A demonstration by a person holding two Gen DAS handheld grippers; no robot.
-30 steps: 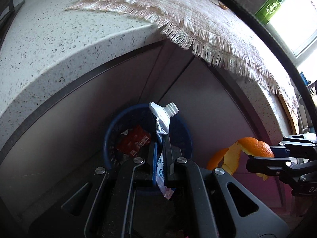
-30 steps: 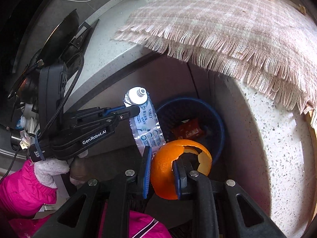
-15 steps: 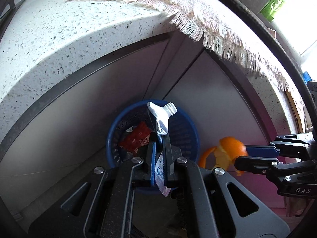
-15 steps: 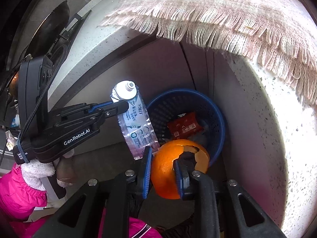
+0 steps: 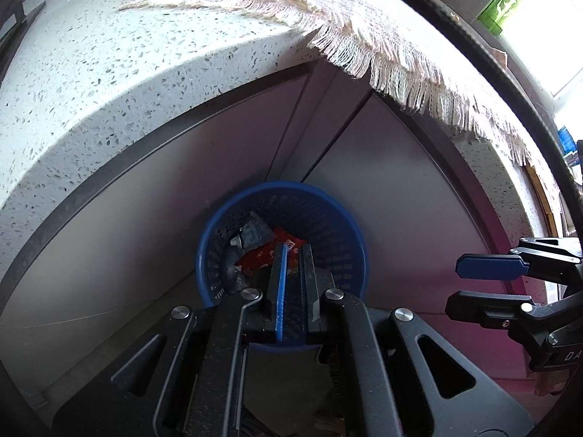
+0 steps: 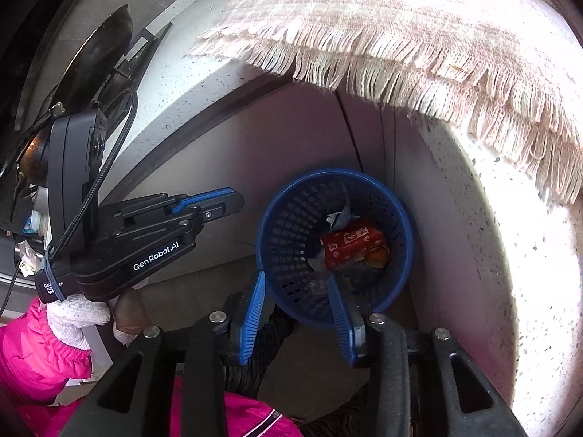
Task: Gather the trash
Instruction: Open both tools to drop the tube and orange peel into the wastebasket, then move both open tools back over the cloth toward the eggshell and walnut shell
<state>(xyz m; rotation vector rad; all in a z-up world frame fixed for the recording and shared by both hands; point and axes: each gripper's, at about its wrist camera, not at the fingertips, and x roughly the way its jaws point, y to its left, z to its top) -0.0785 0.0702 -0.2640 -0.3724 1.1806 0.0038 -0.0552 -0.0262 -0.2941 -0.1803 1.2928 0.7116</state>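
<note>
Fringed cloth [image 6: 419, 32] overhanging counter [image 5: 109, 73]; basket [image 6: 364, 306] below

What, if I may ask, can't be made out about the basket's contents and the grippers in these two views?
- Blue basket floor, left wrist view: the left gripper, shut and empty, covers its near half.
- Orange peel, right wrist view: only a sliver shows behind the red wrapper.
- Silver pouch: crumpled, print unreadable.
- Right gripper: jaws opening, nothing between them.
</note>
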